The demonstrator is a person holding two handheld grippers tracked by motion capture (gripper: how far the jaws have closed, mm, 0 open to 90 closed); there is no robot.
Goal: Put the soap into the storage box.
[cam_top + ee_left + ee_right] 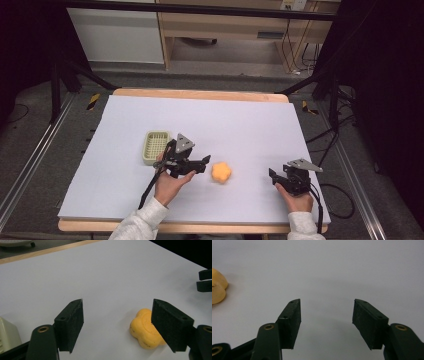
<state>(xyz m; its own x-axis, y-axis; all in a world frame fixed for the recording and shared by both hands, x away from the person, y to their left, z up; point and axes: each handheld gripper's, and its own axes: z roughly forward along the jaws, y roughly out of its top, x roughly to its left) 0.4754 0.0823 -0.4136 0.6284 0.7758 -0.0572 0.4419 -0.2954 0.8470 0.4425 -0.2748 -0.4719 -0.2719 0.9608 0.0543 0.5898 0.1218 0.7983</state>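
A pale green basket point(156, 146) sits left of centre on the white counter point(125, 150), and its corner point(7, 336) shows at the lower left edge of the left gripper view.

Just right of the basket, the left gripper point(204, 162) is held low over the counter in the person's left hand point(169, 186), pointing right toward an orange toy point(221, 172). In the left gripper view point(117, 325) its 2 fingers point(71, 322) stand wide apart with bare counter between them. The toy point(143, 331), lumpy and lobed, lies on the counter just beside the finger at the right of that view, which hides part of it; I cannot tell if they touch.

In the high view the toy lies near the middle of the counter, between the 2 grippers, close to the left one and well apart from the right one.

The right gripper point(272, 174) is held in the right hand point(296, 200) near the counter's right front edge, pointing left. Its tips point(205, 280) show at the right edge of the left gripper view. In its own view point(325, 322) the fingers point(292, 320) are wide, holding nothing, over bare counter, with the toy point(218, 290) at the left edge.
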